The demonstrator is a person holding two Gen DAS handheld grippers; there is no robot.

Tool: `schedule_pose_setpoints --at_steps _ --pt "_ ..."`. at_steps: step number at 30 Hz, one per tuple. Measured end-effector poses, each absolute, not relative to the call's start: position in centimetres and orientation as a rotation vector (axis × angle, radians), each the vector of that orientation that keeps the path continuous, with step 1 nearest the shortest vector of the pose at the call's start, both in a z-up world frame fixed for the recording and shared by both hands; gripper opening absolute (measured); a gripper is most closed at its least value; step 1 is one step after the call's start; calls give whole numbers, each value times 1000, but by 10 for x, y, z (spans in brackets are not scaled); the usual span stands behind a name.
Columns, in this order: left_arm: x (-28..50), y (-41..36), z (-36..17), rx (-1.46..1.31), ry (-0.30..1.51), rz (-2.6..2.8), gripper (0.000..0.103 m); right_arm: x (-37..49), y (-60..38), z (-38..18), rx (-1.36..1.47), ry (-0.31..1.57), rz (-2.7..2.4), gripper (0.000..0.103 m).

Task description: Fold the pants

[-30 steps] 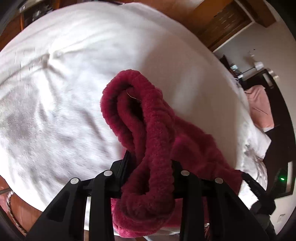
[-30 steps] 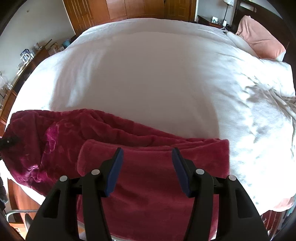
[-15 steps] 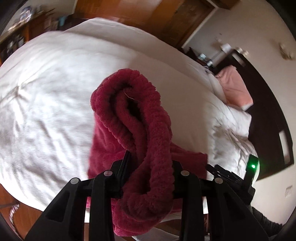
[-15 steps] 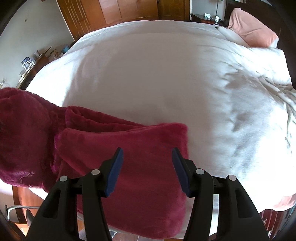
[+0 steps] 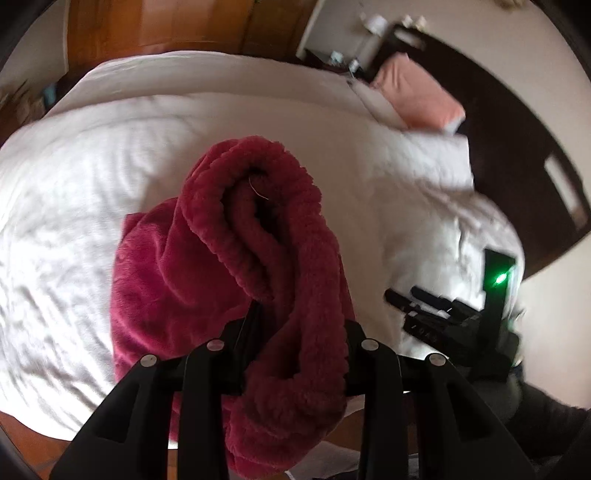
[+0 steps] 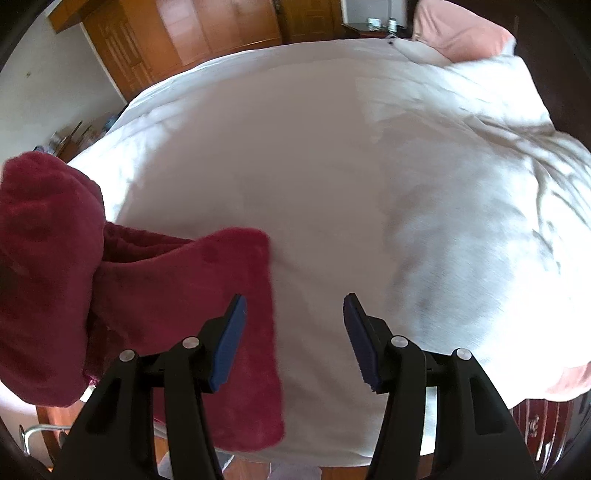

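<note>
The dark red fleece pants (image 5: 266, 266) lie partly folded near the front edge of a white bed (image 5: 92, 177). My left gripper (image 5: 295, 314) is shut on a thick bunched fold of the pants and holds it lifted above the rest of the cloth. In the right wrist view the pants (image 6: 177, 302) fill the lower left, with the raised bundle at the far left. My right gripper (image 6: 293, 321) stands open over bare white bedding just right of the pants' edge, nothing between its blue pads (image 6: 231, 339). The right gripper (image 5: 443, 314) also shows in the left wrist view, at the right.
A pink pillow (image 6: 461, 33) lies at the head of the bed by a dark headboard (image 5: 517, 140). Wooden wardrobes (image 6: 192, 37) stand beyond the far side. A nightstand (image 6: 373, 27) with small items is at the back. Wooden floor shows below the bed's front edge.
My left gripper has carried the bunched pants to the right over the folded part, rolling as it went. My right gripper has slid right, off the pants onto bare bedding.
</note>
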State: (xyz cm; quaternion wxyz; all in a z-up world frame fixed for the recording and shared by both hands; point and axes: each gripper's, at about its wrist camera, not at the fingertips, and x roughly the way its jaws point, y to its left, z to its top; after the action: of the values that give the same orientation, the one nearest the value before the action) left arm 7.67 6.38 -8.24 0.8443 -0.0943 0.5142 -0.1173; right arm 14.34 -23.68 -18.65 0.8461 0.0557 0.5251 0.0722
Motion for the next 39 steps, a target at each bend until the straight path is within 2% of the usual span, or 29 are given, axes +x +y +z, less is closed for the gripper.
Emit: schedule_pose_setpoints --at_steps 10,13,15,21,29,33,39 --pt "99 12 -138 -77 1183 -252 36 122 -282 -196 152 1133 85 56" --pt "105 1 -150 -79 1201 -268 44 117 -289 -199 156 1143 71 56" --pt "104 -6 -157 -84 1213 -295 54 115 -293 -200 156 1148 67 56" --pt "95 -20 -146 -106 1211 -418 56 115 -295 -199 175 1148 71 56" --pt "78 27 -109 -190 1148 -384 62 125 -261 -168 279 1114 293 56" --pt "72 66 -122 -202 1170 -273 63 130 -223 -156 260 1109 442 60" --pt "57 102 -149 -208 1214 -172 63 140 -177 -156 257 1155 577 60"
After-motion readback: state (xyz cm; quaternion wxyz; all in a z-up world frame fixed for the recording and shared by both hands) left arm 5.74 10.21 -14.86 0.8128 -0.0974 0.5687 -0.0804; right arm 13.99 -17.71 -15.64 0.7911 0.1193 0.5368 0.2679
